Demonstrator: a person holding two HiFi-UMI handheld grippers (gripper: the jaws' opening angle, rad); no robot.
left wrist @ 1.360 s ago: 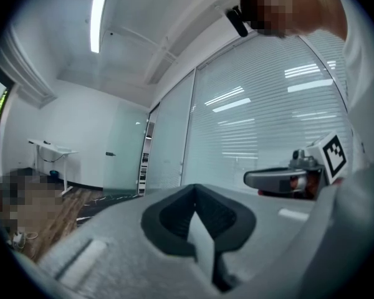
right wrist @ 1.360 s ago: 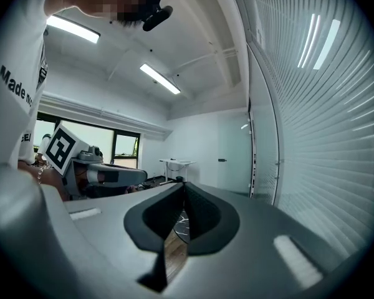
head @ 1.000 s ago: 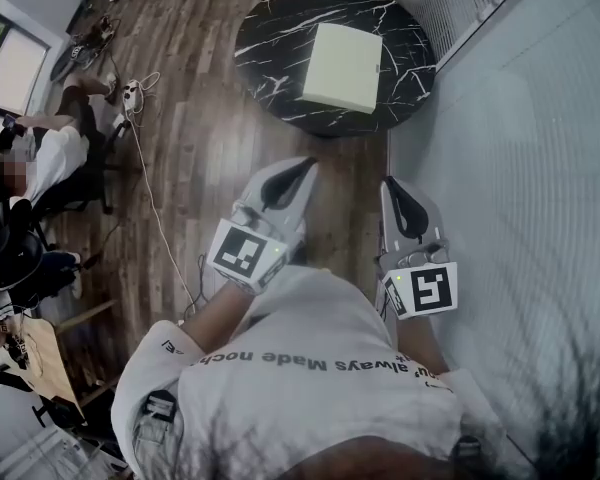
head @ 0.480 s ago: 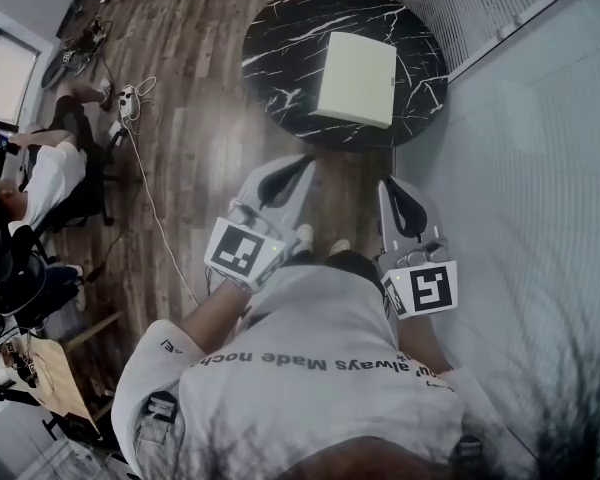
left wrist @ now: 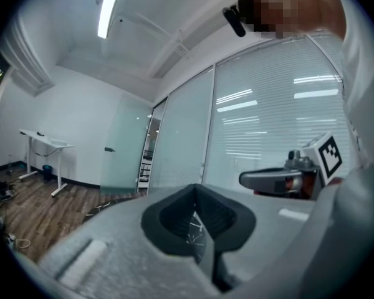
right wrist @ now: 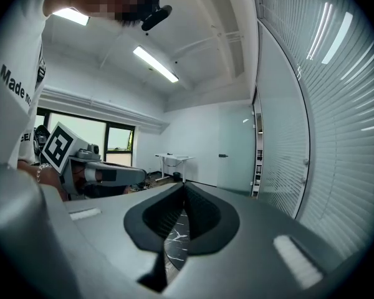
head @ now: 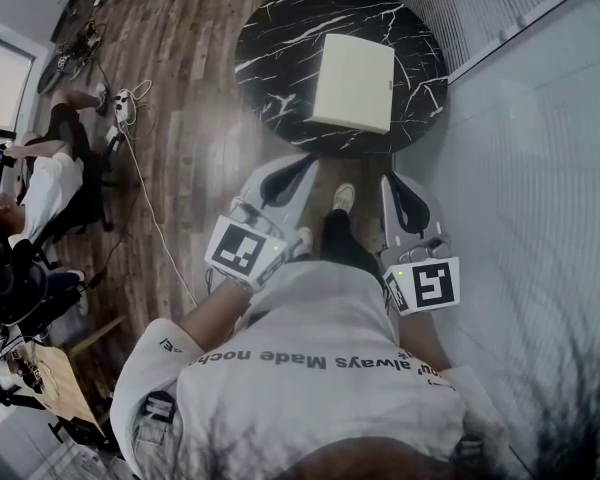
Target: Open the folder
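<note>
The folder point(head: 352, 83), a pale square thing, lies flat and closed on the round black marble counter point(head: 280, 58) in the upper middle of the head view, a little right of the counter's centre. Nothing rests on it and nothing touches it.

Both tools are held in the middle of the frame, well apart from the folder, over the wooden floor point(head: 200, 118) and short of the counter's near edge. The left gripper point(head: 302, 165) has its fingers together with nothing between them. Its own view shows only a sliver of marble top through the gap behind the tips. The right gripper point(head: 393, 182) is the same: fingers pressed together and empty, with marble seen past them. One shoe point(head: 344, 198) of the person shows between the two tools, pointed at the counter.

By the look of it, the task has hardly begun: the cover is down and no edge is lifted. Everything is left to do: getting within reach, parting one pair of fingers, catching the cover's free edge and swinging it over. Which edge is the spine cannot be told from here.
</note>
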